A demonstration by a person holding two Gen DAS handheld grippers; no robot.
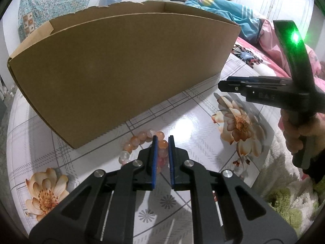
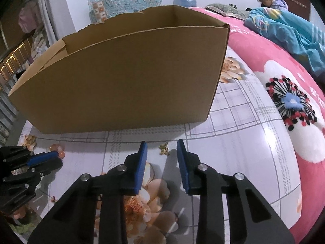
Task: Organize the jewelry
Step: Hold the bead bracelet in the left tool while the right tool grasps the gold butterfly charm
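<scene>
bracelet (image 1: 142,142): ring of orange, pink and clear beads lying on the table just in front of the box's near bottom edge; part of it is hidden behind the left gripper's fingers
left gripper (image 1: 162,140): pointing down at the table, its blue pads drawn close together around one side of the bracelet; an orange bead sits in the narrow gap between them and the pads look to be pressing on the beads
left gripper seen from the right camera (image 2: 54,154): low at the left edge, its tip over the orange beads (image 2: 57,149)
right gripper (image 2: 161,149): held over the table, jaws partly apart with nothing clamped between them; the pads touch no object
butterfly charm (image 2: 164,149): small gold piece lying on the table, seen in the gap between the right gripper's fingertips, apart from both pads
right gripper seen from the left camera (image 1: 223,85): side-on at the right, above the table; a hand (image 1: 300,134) grips its handle, and a green light (image 1: 295,38) glows on its upright bar
box (image 1: 126,65): open brown cardboard box standing on the table behind both grippers; its inside is not visible
table (image 1: 193,126): glossy white top with grey checks and printed orange flowers
bed (image 2: 264,65): pink flowered blanket just beside the table on the right, with a blue quilt (image 2: 288,32) further back
person (image 2: 268,0): sitting at the far end of the bed
</scene>
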